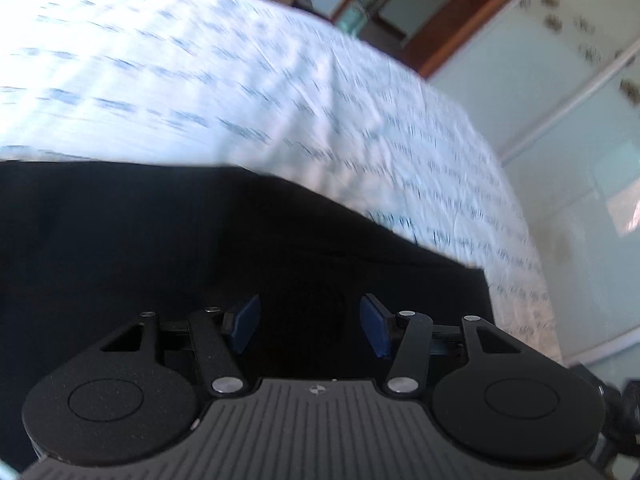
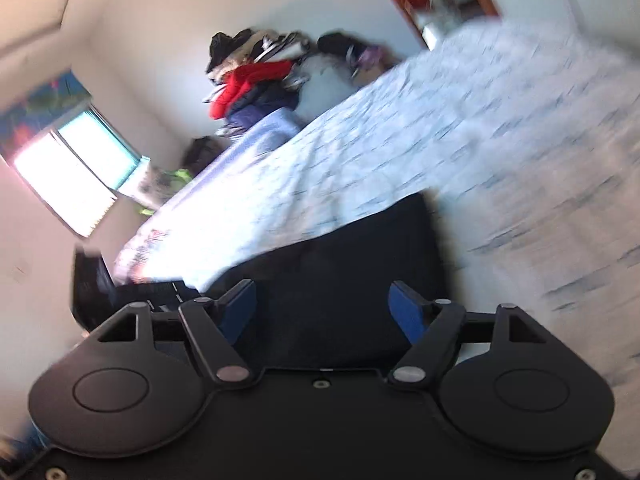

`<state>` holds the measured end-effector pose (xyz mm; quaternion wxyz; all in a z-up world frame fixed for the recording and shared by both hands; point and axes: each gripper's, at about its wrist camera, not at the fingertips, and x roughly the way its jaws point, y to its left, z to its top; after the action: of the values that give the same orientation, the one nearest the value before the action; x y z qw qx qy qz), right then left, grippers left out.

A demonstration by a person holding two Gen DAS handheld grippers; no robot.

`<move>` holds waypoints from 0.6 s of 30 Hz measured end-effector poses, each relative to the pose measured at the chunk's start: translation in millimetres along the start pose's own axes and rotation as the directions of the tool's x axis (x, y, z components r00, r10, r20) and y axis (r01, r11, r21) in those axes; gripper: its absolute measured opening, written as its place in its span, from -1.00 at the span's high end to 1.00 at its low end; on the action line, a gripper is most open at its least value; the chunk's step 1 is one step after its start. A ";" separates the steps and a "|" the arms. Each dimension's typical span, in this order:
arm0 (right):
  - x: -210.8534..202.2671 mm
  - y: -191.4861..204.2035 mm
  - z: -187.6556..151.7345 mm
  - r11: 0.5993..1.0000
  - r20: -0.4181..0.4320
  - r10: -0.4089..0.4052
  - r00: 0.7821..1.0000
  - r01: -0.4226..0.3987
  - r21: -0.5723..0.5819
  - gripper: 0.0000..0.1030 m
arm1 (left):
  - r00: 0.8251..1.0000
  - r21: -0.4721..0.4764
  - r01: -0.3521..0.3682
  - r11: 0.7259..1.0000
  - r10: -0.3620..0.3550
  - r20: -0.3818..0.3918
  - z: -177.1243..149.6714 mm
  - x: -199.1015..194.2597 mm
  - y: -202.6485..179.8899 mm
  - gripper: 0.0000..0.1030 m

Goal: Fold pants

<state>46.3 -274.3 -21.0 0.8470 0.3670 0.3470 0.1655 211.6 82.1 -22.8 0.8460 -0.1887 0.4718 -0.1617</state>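
Black pants (image 1: 160, 240) are spread on the patterned sheet (image 1: 240, 80), filling the left view from 6 to 9 o'clock. Left gripper (image 1: 310, 326) and right gripper (image 2: 323, 308) are held apart, empty. An edge should be pinched squarely before folding.

A bed (image 1: 240, 80) carries everything here. Its cover is a white sheet (image 2: 440, 128) printed with rows of small dark blue-grey marks, lightly wrinkled. Dark pants (image 1: 160, 240) lie flat directly on the sheet at the near side, their fabric spread smooth with a straight far edge. At the far end of the bed, a heap of clothes (image 2: 256, 76), red, dark blue and black, is piled against the wall.
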 end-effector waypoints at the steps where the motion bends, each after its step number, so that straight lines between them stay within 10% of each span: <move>1: 14.2 1.5 3.3 0.998 -0.030 0.042 0.999 -0.041 0.047 -0.55 | 1.000 -0.011 -0.008 1.000 0.008 0.028 -4.7 -14.1 7.0 -0.13; 6: 102.9 20.9 13.7 0.957 -0.140 0.228 0.964 -0.194 0.217 -0.55 | 0.991 -0.091 -0.056 0.994 0.067 0.117 -31.4 -71.2 44.0 -0.21; 13: 222.3 35.3 -10.9 0.947 -0.357 0.201 0.912 -0.088 0.309 -0.57 | 0.972 -0.117 -0.160 0.980 0.177 0.155 -56.6 -116.1 81.0 -0.25; 18: 215.6 60.6 -9.0 0.958 -0.343 0.228 0.911 -0.146 0.248 -0.62 | 0.966 -0.127 -0.167 0.978 0.188 0.176 -62.1 -132.3 104.7 -0.31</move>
<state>190.2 -113.4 -81.4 0.7021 0.4513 0.4783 0.2732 101.7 223.3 -4.6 0.8857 -0.2067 0.4136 -0.0406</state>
